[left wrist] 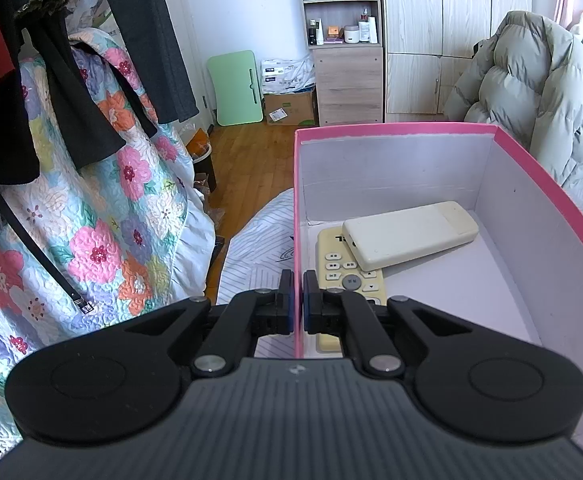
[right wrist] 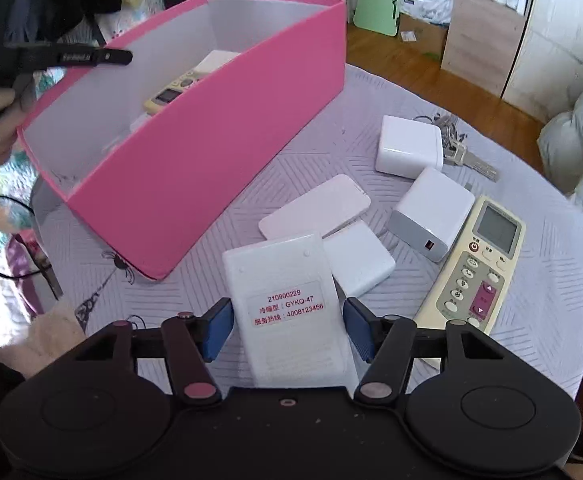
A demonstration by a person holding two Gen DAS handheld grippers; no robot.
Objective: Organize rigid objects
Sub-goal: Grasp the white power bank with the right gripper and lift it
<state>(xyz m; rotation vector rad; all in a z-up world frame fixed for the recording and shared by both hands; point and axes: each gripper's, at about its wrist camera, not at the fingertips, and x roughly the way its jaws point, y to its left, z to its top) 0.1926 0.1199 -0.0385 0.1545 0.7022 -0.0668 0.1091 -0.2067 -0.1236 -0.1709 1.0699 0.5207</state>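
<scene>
My left gripper (left wrist: 298, 300) is shut on the near left wall of the pink box (left wrist: 539, 184), one finger outside and one inside. Inside lie a white remote (left wrist: 411, 234) face down across a cream remote (left wrist: 345, 270). In the right wrist view the pink box (right wrist: 211, 152) stands at the upper left of the table. My right gripper (right wrist: 289, 326) is around a white remote (right wrist: 291, 312) lying label side up, its pads at the remote's sides with small gaps showing. The other gripper (right wrist: 91, 57) shows at the box's far rim.
On the grey patterned tablecloth (right wrist: 531, 300) lie a cream remote with buttons up (right wrist: 475, 264), two white chargers (right wrist: 409, 146) (right wrist: 431, 214), two flat white items (right wrist: 315, 206) (right wrist: 361, 264) and keys (right wrist: 463, 156). A floral quilt (left wrist: 91, 220) hangs left; a puffy jacket (left wrist: 531, 92) is right.
</scene>
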